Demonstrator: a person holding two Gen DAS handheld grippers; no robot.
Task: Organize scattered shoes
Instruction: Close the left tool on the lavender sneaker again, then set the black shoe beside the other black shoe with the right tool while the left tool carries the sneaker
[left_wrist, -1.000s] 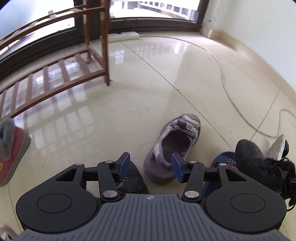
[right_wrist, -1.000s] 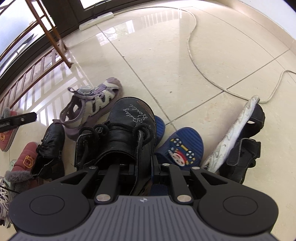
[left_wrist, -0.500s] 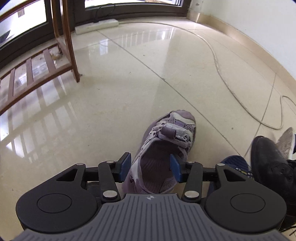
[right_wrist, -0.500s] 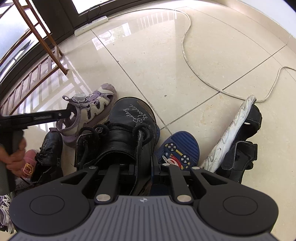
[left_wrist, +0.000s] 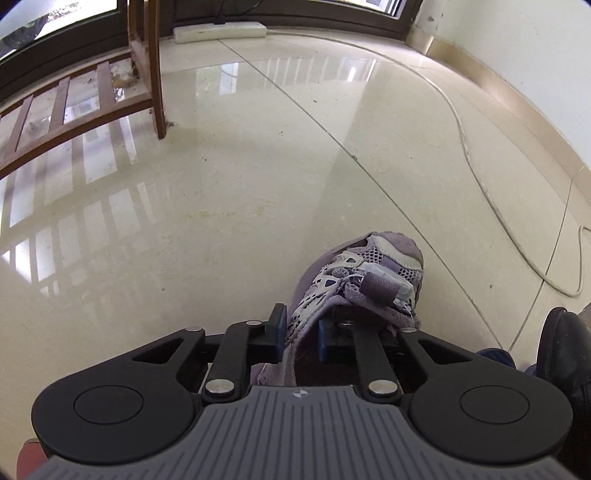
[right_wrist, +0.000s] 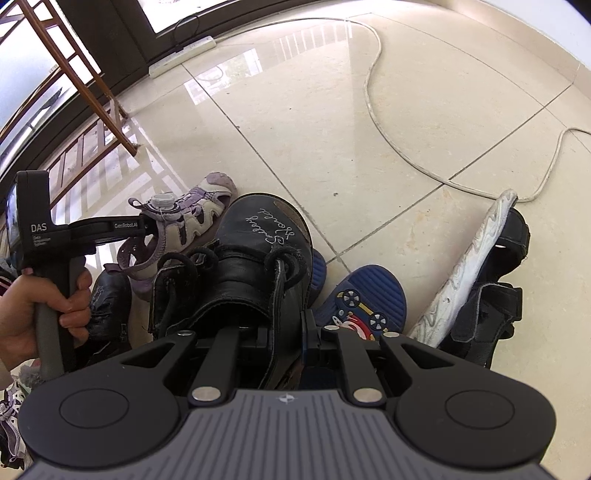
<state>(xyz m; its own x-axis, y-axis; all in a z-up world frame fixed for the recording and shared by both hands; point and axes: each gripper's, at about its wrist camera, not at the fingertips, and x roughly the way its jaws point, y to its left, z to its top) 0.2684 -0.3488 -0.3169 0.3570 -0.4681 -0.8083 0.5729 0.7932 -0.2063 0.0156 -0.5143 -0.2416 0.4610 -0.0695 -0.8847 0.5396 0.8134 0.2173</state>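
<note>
left tongs (left_wrist: 298, 334) pinch the purple sandal's (left_wrist: 364, 280) side wall while right tongs (right_wrist: 284, 338) clamp the black boot's (right_wrist: 255, 258) collar.

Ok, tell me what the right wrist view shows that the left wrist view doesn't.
Only the right wrist view shows the right tool clamped on the black boot's collar, the blue slipper, the black sandal tipped on its side, and the hand gripping the left tool's handle.

Only the left wrist view shows the left tool up close, its pads pinching the purple sandal's side wall.

Both show that purple sandal, the wooden rack, the white cable and the power strip on the tiled floor.
</note>
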